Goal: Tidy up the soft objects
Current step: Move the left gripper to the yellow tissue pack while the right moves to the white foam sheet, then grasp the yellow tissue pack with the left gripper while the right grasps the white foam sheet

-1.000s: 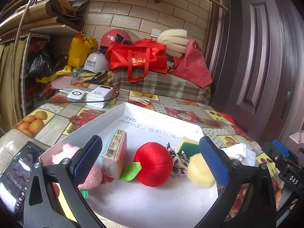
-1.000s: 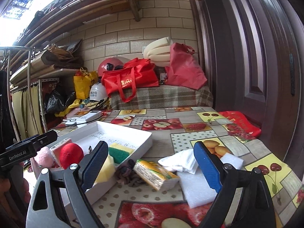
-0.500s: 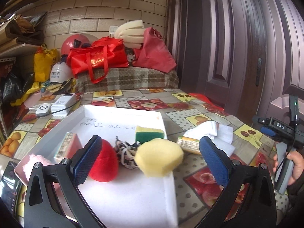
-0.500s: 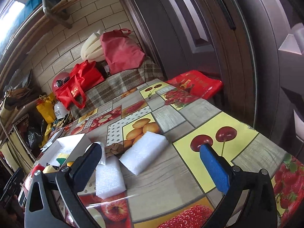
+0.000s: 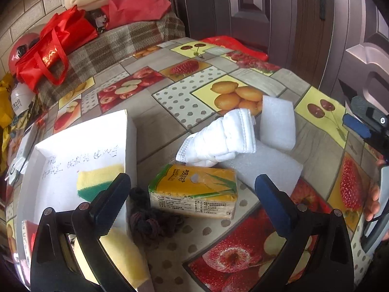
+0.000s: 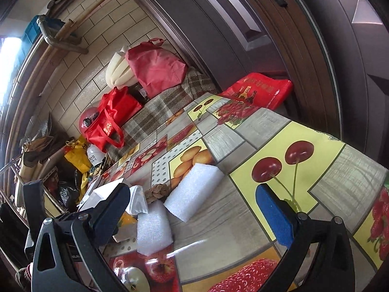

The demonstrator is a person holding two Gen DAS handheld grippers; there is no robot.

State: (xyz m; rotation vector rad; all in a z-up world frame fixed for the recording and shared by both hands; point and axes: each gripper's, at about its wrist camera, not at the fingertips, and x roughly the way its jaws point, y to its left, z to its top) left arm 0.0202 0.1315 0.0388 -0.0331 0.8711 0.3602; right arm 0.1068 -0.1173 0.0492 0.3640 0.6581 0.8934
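Observation:
My left gripper (image 5: 192, 202) is open and empty, just above a yellow tissue pack (image 5: 194, 194) on the fruit-print table. A dark hair tie (image 5: 150, 221) lies left of the pack. A white cloth (image 5: 218, 141) and two white foam blocks (image 5: 277, 121) (image 5: 265, 168) lie beyond it. The white tray (image 5: 128, 131) at the left holds a yellow-green sponge (image 5: 97, 182); a yellow sponge (image 5: 121, 258) is under my left finger. My right gripper (image 6: 197, 214) is open and empty over the table, near the foam blocks (image 6: 194, 194) (image 6: 152, 231) and a braided knot (image 6: 159, 191).
Red bags (image 5: 56, 48) and helmets sit on a plaid-covered surface at the table's far end. A dark door (image 5: 267, 12) stands behind the right edge. A red bag (image 6: 260, 90) hangs off the far right corner. A shelf with clutter (image 6: 48, 170) is at the left.
My left gripper swung right, from over the tray to over the tissue pack. My right gripper tilted and turned right toward the foam blocks and table edge.

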